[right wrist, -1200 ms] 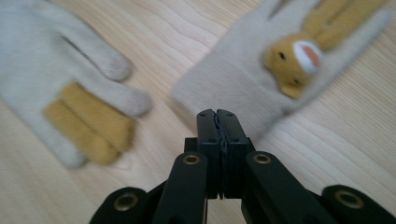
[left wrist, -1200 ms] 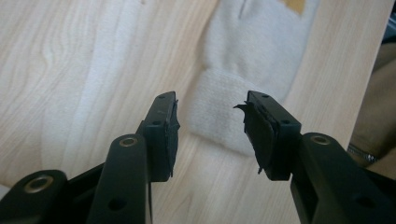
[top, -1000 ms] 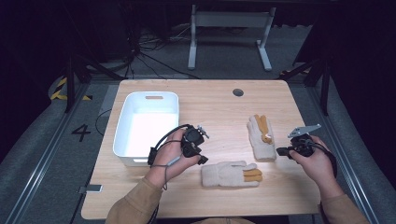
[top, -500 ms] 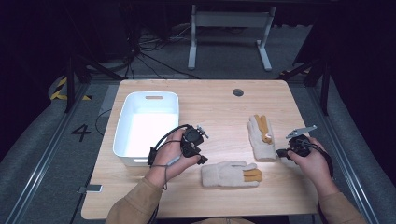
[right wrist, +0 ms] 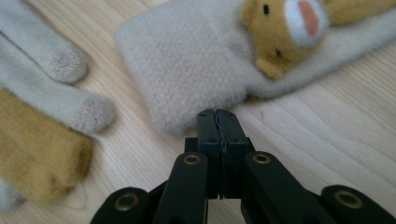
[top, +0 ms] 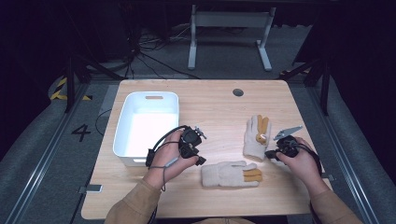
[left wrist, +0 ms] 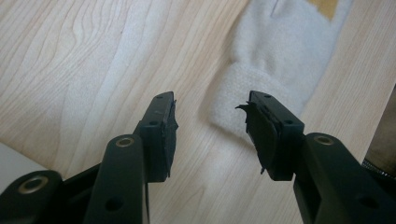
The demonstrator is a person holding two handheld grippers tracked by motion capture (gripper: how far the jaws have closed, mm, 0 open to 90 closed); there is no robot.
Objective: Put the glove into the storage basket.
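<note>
My right hand-held gripper, jaws together, sat at the cuff of the glove at the table's 4 o'clock; I needed to part them first.

numeral 4 on the floor

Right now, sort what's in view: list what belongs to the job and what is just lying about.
In the job:
- near glove
- far glove
- white bin
- left gripper, open by the near glove's cuff
- right gripper, shut at the far glove's cuff

Lying about:
- small grey object at the table's edge
- floor cables
</note>
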